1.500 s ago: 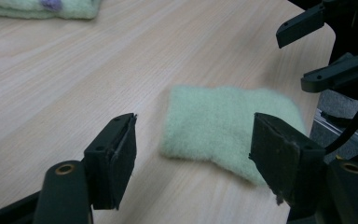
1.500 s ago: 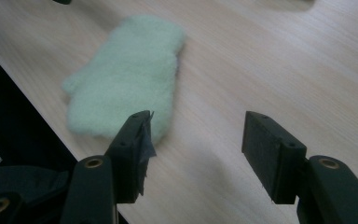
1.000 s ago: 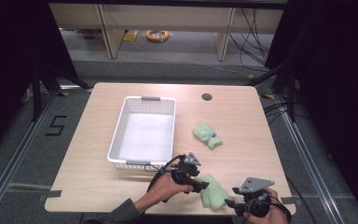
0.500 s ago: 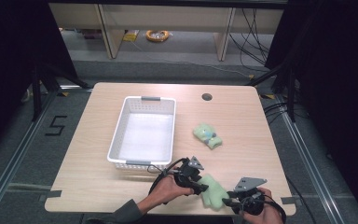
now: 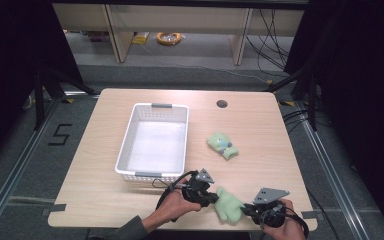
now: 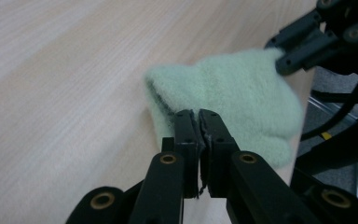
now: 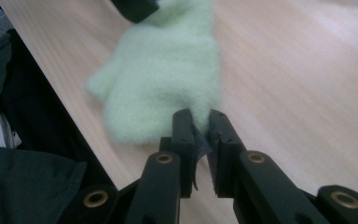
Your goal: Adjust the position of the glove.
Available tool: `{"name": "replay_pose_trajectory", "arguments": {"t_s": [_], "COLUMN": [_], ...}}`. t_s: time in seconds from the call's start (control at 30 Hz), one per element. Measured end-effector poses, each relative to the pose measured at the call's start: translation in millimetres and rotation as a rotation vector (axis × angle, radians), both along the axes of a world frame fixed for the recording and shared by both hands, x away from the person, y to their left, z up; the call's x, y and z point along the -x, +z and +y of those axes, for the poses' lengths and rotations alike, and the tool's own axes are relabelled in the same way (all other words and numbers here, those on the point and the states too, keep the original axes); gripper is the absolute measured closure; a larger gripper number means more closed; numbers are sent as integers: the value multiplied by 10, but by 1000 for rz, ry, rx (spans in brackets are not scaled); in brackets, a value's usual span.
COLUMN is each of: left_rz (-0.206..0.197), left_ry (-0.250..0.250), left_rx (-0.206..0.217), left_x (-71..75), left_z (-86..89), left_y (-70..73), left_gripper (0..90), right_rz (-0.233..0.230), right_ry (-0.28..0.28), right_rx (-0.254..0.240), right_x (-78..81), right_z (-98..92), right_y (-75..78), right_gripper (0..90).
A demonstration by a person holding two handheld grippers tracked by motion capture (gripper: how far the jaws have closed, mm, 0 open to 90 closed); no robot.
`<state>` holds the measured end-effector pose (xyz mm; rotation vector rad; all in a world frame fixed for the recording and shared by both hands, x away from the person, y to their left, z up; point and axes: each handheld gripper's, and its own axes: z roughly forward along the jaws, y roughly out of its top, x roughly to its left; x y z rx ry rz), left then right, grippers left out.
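I hold a pale green fuzzy sock (image 5: 228,204) at the table's near edge, just in front of the white basket (image 5: 155,176). My left claw (image 5: 211,199) has just been closing and now pinches one end of the sock; my right claw (image 5: 246,208) has done the same on the other end. Each bite looks thin, so the soft cloth could slip free if I pull the ends apart. How much fabric sits between the right jaws is blurred. A second green sock (image 5: 223,145) lies right of the basket.
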<state>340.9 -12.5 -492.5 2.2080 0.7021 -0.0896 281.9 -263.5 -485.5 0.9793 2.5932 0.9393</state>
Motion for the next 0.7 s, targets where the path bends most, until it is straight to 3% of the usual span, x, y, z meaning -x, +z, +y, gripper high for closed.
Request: {"name": "replay_pose_trajectory", "arguments": {"t_s": [0.2, 0.23, 0.37, 0.47, 0.53, 0.6, 0.67, 0.7], "left_rz": [8, 17, 7, 22, 32, 47, 54, 64], "left_ry": [22, 25, 30, 50, 54, 62, 78, 76], "left_rx": [38, 57, 51, 54, 52, 58, 57, 48], "left_x": [122, 172, 215, 243, 232, 226, 231, 221], "left_z": [145, 194, 290, 361, 392, 407, 407, 411], "left_y": [73, 102, 125, 89, 55, 8, -42, -81], "left_gripper": [862, 862, 861, 860, 859, 858, 858, 856], "right_rz": [-27, -27, -31, 11, 6, 34, 43, 20], "right_ry": [45, 74, 95, 123, 133, 137, 128, 153], "right_rx": [1, 16, 4, -15, -16, 9, 2, 24], "right_x": [-89, -135, -243, -380, -409, -477, -494, -545], "right_z": [42, 65, 130, 202, 211, 263, 286, 313], "right_y": [147, 194, 209, 187, 176, 147, 120, 71], "right_gripper": [833, 833, 833, 833, 832, 832, 831, 829]}}
